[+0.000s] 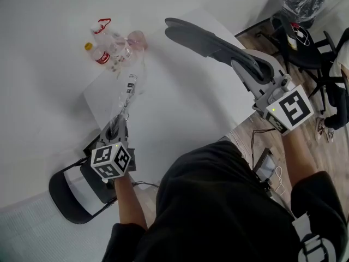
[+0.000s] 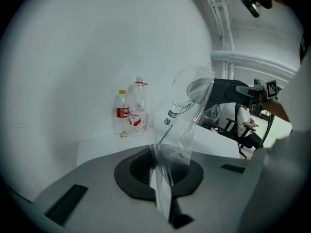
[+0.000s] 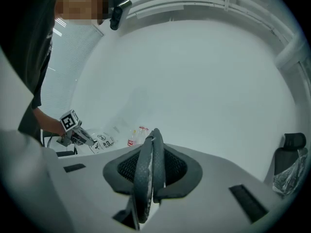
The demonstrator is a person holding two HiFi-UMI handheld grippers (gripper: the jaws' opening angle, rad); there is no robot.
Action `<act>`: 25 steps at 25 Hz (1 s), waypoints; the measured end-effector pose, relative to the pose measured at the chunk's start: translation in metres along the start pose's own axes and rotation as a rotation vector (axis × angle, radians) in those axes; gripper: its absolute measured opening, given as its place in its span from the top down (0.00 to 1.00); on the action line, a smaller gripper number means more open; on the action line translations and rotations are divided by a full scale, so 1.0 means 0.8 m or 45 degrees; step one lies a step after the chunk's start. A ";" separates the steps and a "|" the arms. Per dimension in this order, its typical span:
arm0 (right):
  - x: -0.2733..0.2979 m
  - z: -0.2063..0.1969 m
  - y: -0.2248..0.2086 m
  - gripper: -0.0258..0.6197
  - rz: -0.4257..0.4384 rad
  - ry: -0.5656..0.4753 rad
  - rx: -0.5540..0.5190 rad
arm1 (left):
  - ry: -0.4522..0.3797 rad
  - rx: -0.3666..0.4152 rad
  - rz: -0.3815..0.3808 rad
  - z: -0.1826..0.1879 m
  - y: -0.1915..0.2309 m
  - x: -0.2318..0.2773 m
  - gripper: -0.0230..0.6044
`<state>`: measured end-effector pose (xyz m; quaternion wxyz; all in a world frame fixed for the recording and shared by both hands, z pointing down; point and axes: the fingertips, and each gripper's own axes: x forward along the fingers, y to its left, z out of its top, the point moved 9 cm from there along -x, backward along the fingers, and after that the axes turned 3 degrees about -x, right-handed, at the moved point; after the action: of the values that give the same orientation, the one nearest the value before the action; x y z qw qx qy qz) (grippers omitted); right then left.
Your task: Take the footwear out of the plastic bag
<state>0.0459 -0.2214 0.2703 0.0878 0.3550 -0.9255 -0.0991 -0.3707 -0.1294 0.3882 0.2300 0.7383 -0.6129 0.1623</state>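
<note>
Left gripper (image 1: pixel 116 129): pressed shut on the clear plastic bag (image 1: pixel 128 91); bag held over the white surface (image 1: pixel 185 108);
Right gripper (image 1: pixel 256 72): pinching the dark footwear (image 1: pixel 204 40); footwear outside the bag, above the surface

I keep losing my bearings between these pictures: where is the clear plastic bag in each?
Head view: plastic bag left of centre, above the left tongs.
Left gripper view: centre, pinched between those tongs.
Right gripper view: small, far left.
Shared landmark: the red-labelled bottles.
</note>
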 end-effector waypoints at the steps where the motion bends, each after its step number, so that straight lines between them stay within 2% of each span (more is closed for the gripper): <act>1: 0.000 -0.006 0.003 0.84 -0.011 0.013 0.011 | 0.003 -0.018 -0.004 -0.005 -0.005 0.002 0.93; 4: -0.003 -0.023 0.011 0.84 -0.037 0.044 0.062 | 0.027 -0.040 -0.021 -0.023 -0.020 0.006 0.93; 8: -0.010 -0.040 0.023 0.84 -0.045 0.085 0.061 | 0.088 -0.011 -0.048 -0.046 -0.032 0.007 0.93; 13: -0.009 -0.051 0.031 0.84 -0.040 0.101 0.087 | 0.111 -0.028 -0.065 -0.060 -0.036 0.008 0.93; 25: -0.007 -0.055 0.038 0.84 -0.012 0.120 0.079 | 0.138 -0.007 -0.092 -0.062 -0.043 0.007 0.93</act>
<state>0.0410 -0.2012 0.3195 0.1197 0.3660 -0.9213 -0.0540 -0.3337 -0.1026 0.4285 0.2707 0.7494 -0.5730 0.1919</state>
